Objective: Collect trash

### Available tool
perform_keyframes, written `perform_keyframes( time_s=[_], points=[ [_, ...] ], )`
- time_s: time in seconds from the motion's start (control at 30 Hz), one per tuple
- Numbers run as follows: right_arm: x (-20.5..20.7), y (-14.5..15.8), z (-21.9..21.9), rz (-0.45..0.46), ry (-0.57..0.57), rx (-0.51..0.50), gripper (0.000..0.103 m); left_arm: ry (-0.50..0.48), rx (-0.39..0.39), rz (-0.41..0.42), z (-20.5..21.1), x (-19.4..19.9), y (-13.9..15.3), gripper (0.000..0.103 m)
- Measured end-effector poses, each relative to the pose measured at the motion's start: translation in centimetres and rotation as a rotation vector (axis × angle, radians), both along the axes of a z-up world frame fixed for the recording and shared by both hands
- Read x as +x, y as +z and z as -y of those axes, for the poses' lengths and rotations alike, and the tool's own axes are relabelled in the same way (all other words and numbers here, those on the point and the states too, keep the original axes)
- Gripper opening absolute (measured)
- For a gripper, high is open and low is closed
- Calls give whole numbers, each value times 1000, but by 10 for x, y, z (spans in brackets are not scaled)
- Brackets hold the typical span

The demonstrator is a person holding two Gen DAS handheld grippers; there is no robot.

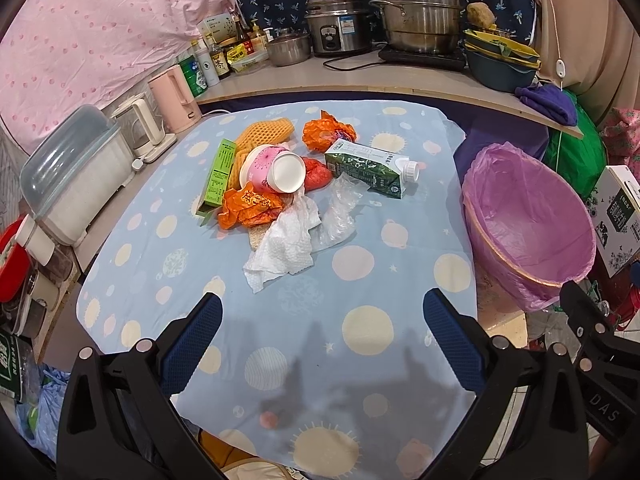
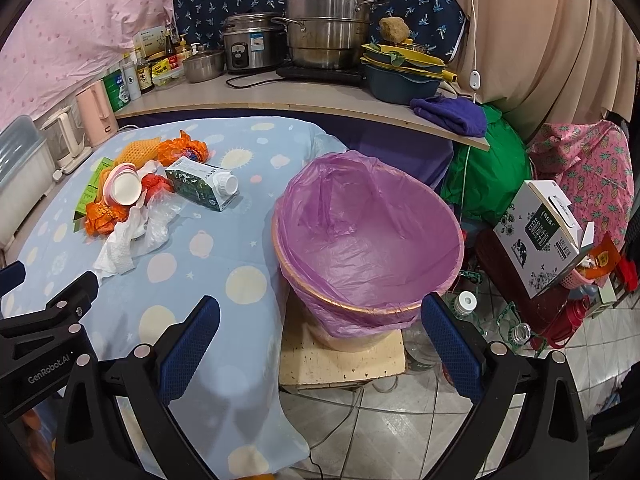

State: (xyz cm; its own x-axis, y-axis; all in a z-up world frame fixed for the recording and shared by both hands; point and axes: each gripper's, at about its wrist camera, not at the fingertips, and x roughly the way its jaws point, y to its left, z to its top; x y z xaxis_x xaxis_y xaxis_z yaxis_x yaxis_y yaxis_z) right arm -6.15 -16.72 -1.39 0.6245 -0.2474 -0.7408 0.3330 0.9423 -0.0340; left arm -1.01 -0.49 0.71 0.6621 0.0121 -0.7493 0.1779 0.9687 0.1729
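Note:
A pile of trash lies mid-table: a pink paper cup [image 1: 276, 170] on its side, a green milk carton [image 1: 370, 168], a white paper towel [image 1: 286, 248], orange wrappers [image 1: 250, 208], a green box [image 1: 219, 176], clear plastic [image 1: 340, 208] and yellow foam netting [image 1: 262, 132]. The bin with a purple liner [image 1: 528, 224] stands off the table's right edge, empty inside. My left gripper [image 1: 322, 308] hovers open over the near table, short of the pile. My right gripper [image 2: 320, 312] is open in front of the bin [image 2: 368, 232]; the pile [image 2: 132, 196] lies to its left.
The table wears a blue dotted cloth [image 1: 360, 272]. Kettles [image 1: 172, 100] and a lidded white container [image 1: 76, 184] line its left side. A shelf behind holds steel pots [image 1: 416, 12], a rice cooker [image 1: 340, 28], bottles and stacked basins. Boxes [image 2: 540, 236], bottles and bags crowd the tiled floor at right.

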Motion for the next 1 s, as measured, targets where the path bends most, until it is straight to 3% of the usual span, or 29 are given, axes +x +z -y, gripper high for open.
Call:
perform_keyframes(
  time_s=[1.0],
  points=[
    [-2, 4, 4, 5, -4, 10, 96, -5, 2, 1, 4, -2, 1, 96]
  ],
)
